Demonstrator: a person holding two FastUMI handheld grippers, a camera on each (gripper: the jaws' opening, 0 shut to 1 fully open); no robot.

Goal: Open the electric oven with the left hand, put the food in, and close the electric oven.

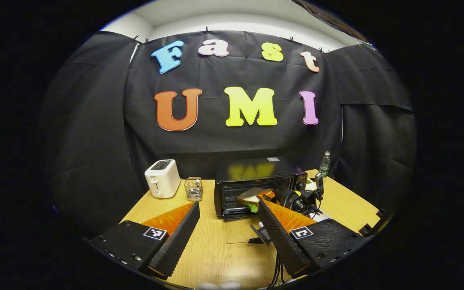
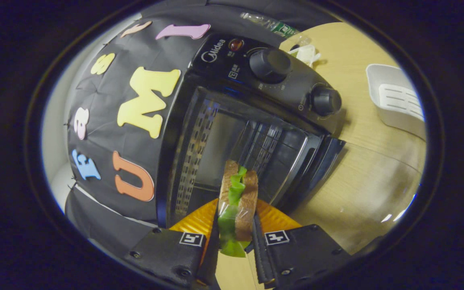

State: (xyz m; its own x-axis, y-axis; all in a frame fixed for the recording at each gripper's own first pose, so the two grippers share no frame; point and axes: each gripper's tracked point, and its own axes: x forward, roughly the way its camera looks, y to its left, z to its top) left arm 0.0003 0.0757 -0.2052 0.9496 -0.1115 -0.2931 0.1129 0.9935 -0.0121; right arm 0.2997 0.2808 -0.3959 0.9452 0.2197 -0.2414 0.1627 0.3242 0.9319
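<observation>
both fingers of the right gripper [image 2: 235,237] squeeze a sandwich [image 2: 238,201], bread on each side and green lettuce poking out between them. it is held at the mouth of the electric oven [image 2: 232,133], whose door hangs open. the oven's two round knobs [image 2: 270,65] sit on its front panel, and a white tray [image 2: 397,100] lies on the wooden table [image 2: 361,181] nearby.

the left gripper [image 1: 228,229] has its fingers spread wide with nothing between them. it hangs above the table, well back from the oven. from there you can see the right gripper at the oven's open front with the sandwich. a white toaster [image 1: 162,177], a little wire basket [image 1: 193,188] and a bottle [image 1: 325,163] stand on the table too.
</observation>
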